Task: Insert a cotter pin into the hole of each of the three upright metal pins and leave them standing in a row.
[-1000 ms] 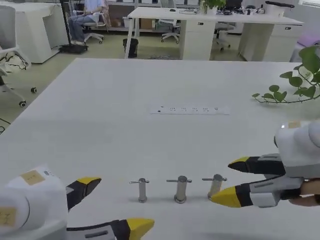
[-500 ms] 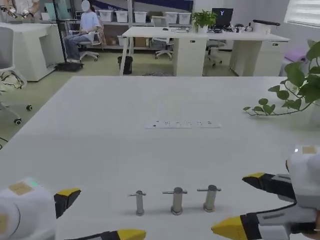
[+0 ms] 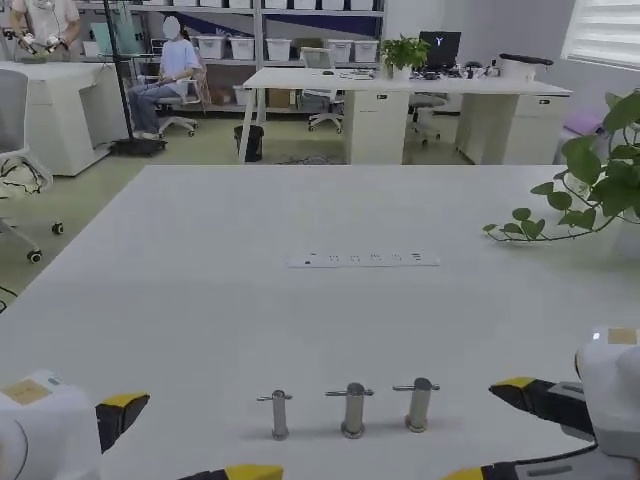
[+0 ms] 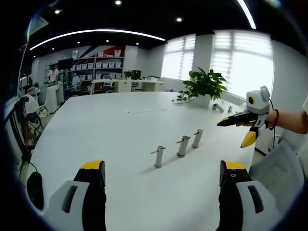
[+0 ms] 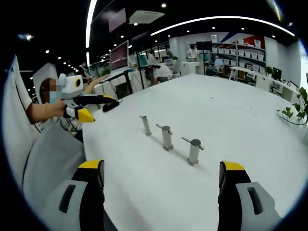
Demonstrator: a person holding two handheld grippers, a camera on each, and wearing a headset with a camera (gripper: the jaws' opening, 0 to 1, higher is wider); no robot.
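Note:
Three upright metal pins stand in a row on the white table: left pin (image 3: 279, 414), middle pin (image 3: 352, 410), right pin (image 3: 418, 404). Each has a thin cotter pin crossing its top. My left gripper (image 3: 188, 442) is open, low at the left and apart from the row. My right gripper (image 3: 490, 432) is open too, to the right of the right pin and clear of it. In the left gripper view the pins (image 4: 182, 146) stand ahead of the open jaws, with the right gripper (image 4: 235, 133) beyond. The right gripper view has the pins (image 5: 166, 137) ahead and the left gripper (image 5: 98, 110) beyond them.
A flush power strip (image 3: 362, 260) lies mid-table beyond the pins. A leafy plant (image 3: 590, 190) hangs over the table's right edge. Desks, chairs and a seated person (image 3: 170, 70) are far behind the table.
Both grippers have drawn back from the row toward the near edge; the right one was beside the right pin. The pins stay put. The head camera has tilted up.

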